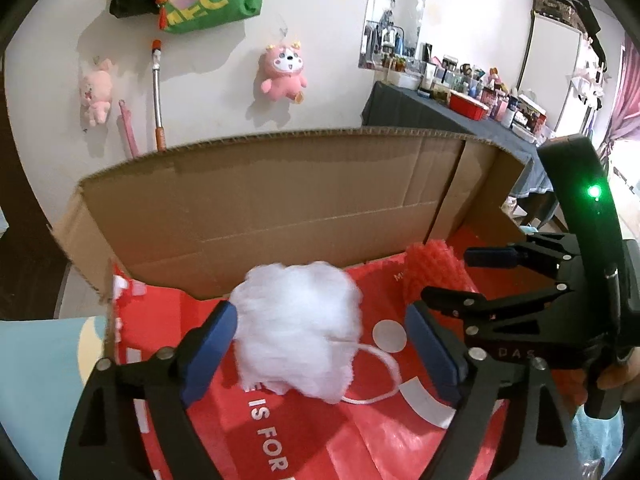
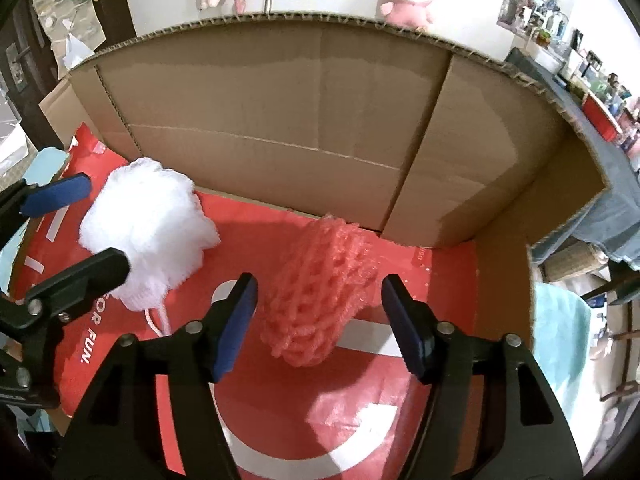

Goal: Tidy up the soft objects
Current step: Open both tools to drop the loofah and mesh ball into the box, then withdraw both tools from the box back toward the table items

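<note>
A fluffy white pouf (image 1: 298, 328) with a white cord loop lies on a red plastic bag (image 1: 360, 436) spread over the floor of a cardboard box (image 1: 280, 200). My left gripper (image 1: 322, 340) stands open around the pouf; the left pad brushes its fluff and the right pad is well clear. A pink mesh foam net (image 2: 320, 284) lies on the red bag (image 2: 280, 412) beside the pouf (image 2: 148, 220). My right gripper (image 2: 320, 320) is open with the net between its pads, neither pressing it. The right gripper (image 1: 464, 276) also shows beside the net (image 1: 432, 268).
The box's tall back wall (image 2: 280, 120) and right wall (image 2: 500, 184) close in the space. Pink plush toys (image 1: 282, 72) hang on the wall behind. A cluttered dark table (image 1: 460, 108) stands at the right. Light blue cloth (image 2: 560, 332) lies outside the box.
</note>
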A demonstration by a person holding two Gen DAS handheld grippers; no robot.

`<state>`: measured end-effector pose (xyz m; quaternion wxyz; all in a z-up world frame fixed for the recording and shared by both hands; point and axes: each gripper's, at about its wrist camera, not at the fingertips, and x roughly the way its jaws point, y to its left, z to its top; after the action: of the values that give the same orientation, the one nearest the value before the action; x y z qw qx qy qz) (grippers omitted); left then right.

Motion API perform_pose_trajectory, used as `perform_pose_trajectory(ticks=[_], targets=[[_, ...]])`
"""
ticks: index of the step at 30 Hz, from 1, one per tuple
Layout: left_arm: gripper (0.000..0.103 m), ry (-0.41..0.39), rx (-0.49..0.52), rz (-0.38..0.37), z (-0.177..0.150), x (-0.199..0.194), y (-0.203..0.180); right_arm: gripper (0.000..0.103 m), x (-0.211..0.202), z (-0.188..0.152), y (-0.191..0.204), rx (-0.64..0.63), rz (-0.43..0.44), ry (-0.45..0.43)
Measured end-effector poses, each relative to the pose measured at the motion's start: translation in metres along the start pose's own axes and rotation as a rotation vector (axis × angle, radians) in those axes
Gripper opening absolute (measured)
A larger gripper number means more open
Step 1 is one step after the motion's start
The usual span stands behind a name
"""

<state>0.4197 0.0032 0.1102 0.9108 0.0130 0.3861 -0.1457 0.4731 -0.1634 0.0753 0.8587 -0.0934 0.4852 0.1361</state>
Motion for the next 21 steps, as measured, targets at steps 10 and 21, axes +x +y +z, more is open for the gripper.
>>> perform_pose_trajectory(ticks=[10,21], targets=[[0.103,-0.096,-0.016,0.036,0.001,-0.055,-0.004,0.074,-0.048,-0.005,0.005,0.021,-0.033,-0.053],[0.103,-0.229,0.014,0.058,-0.005,-0.142,-0.028,0.078,-0.133,-0.024,0.014,0.019,-0.059,-0.173]])
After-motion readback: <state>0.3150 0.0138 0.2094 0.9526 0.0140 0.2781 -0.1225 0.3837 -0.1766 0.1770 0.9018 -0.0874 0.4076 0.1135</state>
